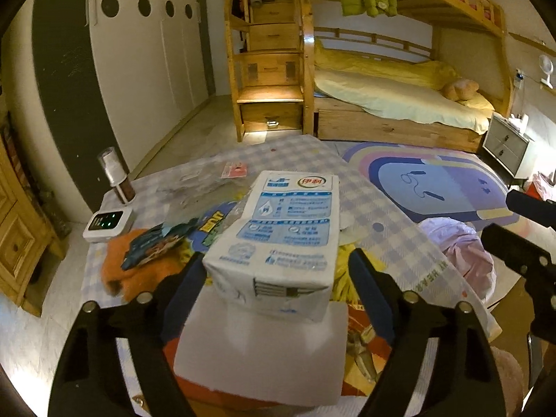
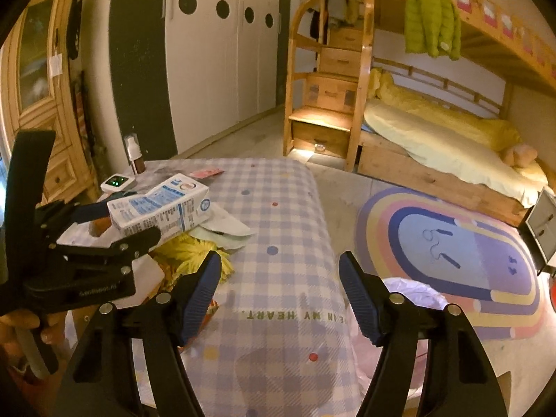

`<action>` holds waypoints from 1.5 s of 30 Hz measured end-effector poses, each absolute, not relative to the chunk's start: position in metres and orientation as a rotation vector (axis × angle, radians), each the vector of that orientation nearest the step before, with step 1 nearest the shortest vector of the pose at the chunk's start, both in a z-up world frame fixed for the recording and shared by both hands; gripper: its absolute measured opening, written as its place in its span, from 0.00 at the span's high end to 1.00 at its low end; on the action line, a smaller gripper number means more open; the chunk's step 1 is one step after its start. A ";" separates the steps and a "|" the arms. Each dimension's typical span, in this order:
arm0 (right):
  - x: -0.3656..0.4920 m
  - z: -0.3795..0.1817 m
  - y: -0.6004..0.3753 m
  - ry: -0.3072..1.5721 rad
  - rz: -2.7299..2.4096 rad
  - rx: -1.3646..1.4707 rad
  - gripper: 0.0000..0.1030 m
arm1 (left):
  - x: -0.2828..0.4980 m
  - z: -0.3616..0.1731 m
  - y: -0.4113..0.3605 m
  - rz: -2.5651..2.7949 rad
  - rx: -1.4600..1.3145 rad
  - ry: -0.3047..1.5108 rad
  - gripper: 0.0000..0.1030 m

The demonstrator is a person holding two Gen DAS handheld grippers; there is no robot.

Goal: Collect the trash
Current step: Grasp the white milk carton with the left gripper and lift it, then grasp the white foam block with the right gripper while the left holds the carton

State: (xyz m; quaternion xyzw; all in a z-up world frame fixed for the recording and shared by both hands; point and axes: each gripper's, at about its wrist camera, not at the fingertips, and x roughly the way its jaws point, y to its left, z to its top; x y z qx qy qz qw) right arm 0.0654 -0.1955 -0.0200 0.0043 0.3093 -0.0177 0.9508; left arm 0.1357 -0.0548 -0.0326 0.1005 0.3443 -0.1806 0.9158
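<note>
From my left camera, my left gripper point(image 1: 276, 257) had its fingers wide, with the milk carton point(image 1: 288, 222) between them. The carton lay tilted on a heap of stuff on the near left part of the table point(image 1: 365, 187). The left finger looked like it touched the carton's corner. On the right side I saw a gap, so I don't think I was squeezing it yet. Lots of trash was left: a blue snack wrapper point(image 1: 153, 246) to the left, clear plastic farther back, and a white sheet of paper point(image 1: 260, 347) near me. I think the job had only just begun. A pink bag point(image 1: 462, 253) sat low on the right, past the table's edge. I could not see what was inside it. I could not see what lay under the carton either.

From my right camera, my right gripper point(image 2: 279, 257) had its fingers wide too, with nothing between them. It hung over a bare part of the checked cloth. The carton was far off to the left, in between the other gripper's fingers. One of those fingers was partly hidden behind the carton, so I could not tell if it pressed. Yellow wrappers point(image 2: 187, 250) poked out under the carton. The bag was near my right finger, and the table and that finger hid most of it.
</note>
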 end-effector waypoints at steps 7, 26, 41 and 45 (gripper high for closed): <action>0.055 -0.013 -0.195 0.648 -0.011 0.060 0.31 | 0.117 -0.019 -0.050 -0.345 0.228 0.637 0.32; 0.035 -0.033 -0.098 0.687 0.210 -0.055 0.54 | 0.019 -0.007 0.072 -0.039 0.041 0.529 0.32; 0.057 -0.072 -0.060 0.768 0.212 -0.159 0.53 | 0.012 -0.022 0.082 -0.049 0.019 0.546 0.32; 0.059 -0.071 -0.061 0.757 0.212 -0.141 0.66 | 0.013 -0.022 0.082 -0.048 0.019 0.545 0.32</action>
